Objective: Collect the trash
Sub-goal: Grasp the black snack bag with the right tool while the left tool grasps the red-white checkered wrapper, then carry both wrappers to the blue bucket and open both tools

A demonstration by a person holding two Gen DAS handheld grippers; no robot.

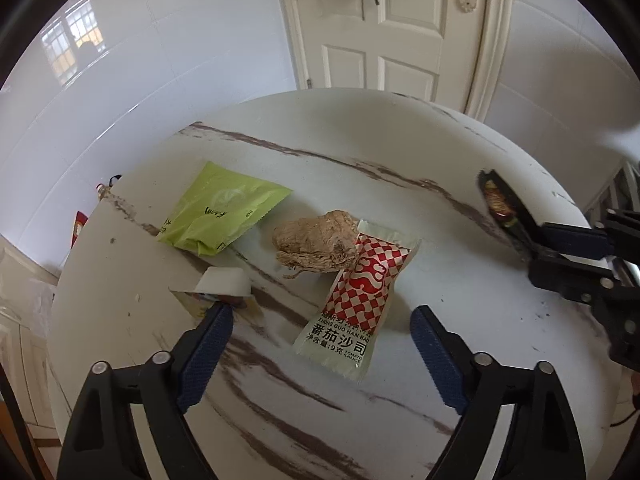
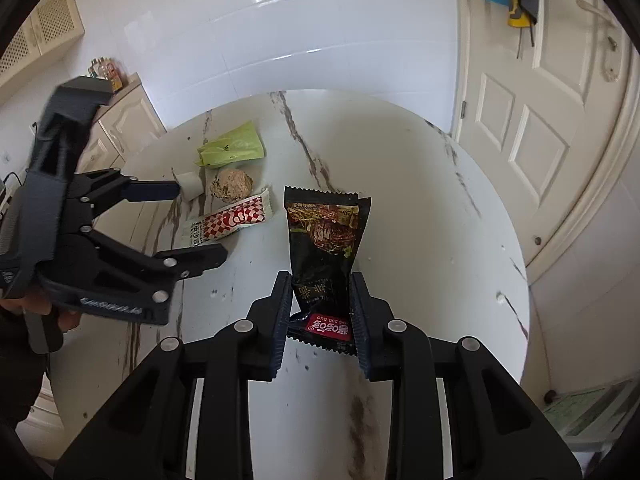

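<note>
Gripping the black snack wrapper (image 2: 324,248) at frame center with our right tool (image 2: 320,312), we are holding our left tool (image 1: 322,320) wide over the ketchup packet (image 1: 356,300) on the counter (image 1: 460,320).

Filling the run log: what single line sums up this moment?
right hand-held gripper: shut on black wrapper | left hand-held gripper: open above ketchup sachet

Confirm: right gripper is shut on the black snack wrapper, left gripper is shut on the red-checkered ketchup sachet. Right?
Half right. The right gripper is shut on the black snack wrapper, but the left gripper is open; the red-checkered ketchup sachet lies ungripped between its fingers, as the left wrist view shows.
</note>
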